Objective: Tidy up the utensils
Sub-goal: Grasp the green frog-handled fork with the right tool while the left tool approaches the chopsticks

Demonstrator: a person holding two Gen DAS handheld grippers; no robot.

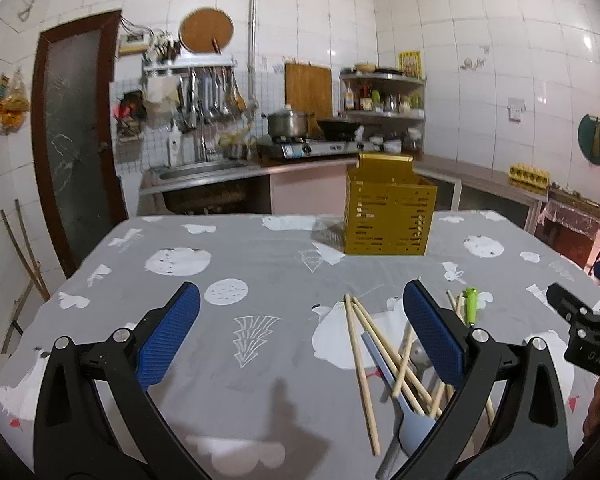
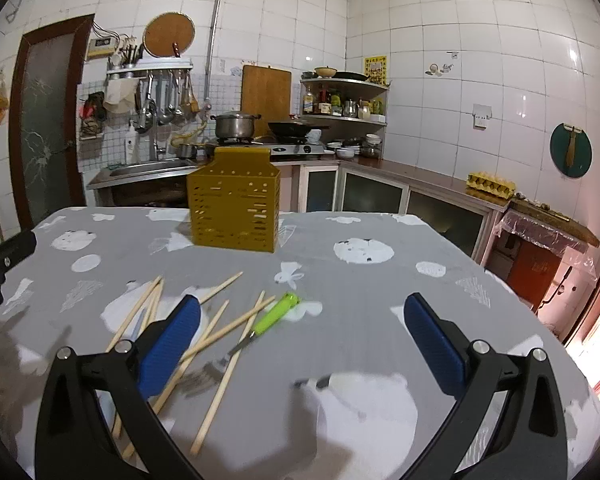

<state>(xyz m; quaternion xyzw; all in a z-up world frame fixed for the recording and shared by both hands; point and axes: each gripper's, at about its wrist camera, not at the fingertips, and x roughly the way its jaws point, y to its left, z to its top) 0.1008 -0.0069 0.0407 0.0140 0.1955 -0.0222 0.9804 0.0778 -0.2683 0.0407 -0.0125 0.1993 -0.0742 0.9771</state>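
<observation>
A yellow perforated utensil holder [image 1: 388, 216] [image 2: 234, 208] stands upright at the far side of the table. Several wooden chopsticks [image 1: 364, 364] [image 2: 216, 336] lie scattered on the cloth, mixed with a pale blue spoon [image 1: 400, 396], a metal spoon [image 1: 418, 354] and a green-handled fork [image 1: 470, 306] [image 2: 276, 312]. My left gripper [image 1: 302, 302] is open above the cloth, left of the pile. My right gripper [image 2: 302, 310] is open, with the fork and chopsticks lying by its left finger. Each gripper shows at the edge of the other's view.
The table carries a grey cloth [image 1: 260, 264] with white prints. Behind it runs a kitchen counter with a sink [image 1: 204, 170], a gas stove with a pot [image 1: 288, 124], a corner shelf [image 2: 344, 100] and an egg tray [image 2: 490, 184]. A dark door [image 1: 76, 140] stands at left.
</observation>
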